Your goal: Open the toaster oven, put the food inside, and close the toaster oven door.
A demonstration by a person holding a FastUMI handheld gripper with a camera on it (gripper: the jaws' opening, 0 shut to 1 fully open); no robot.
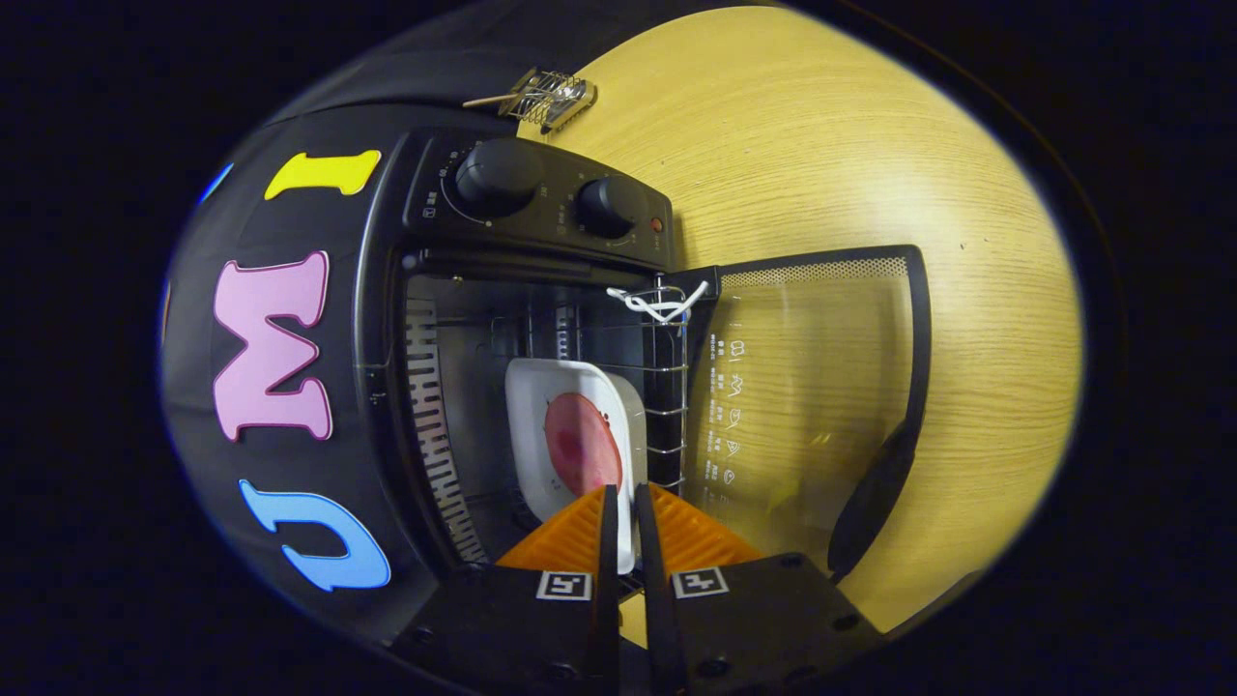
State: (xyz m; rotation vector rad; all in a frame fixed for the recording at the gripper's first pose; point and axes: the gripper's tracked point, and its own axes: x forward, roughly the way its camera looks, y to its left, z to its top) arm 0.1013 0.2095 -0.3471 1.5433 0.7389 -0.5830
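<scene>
Gripper view: gripper [619, 503] was clamped on rim of white dish [570, 425] with pink food slice [580, 445], dish already inside toaster oven [522, 319], glass door [812, 387] open. Tip, imo: set dish flat on wire rack [667, 387] before releasing.

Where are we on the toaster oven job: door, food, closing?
Done: the toaster oven is open, its glass door swung flat onto the table. In hand: the gripper pinches the rim of the white plate with the food, now inside on the wire rack. Left: release, withdraw and close the door.
</scene>
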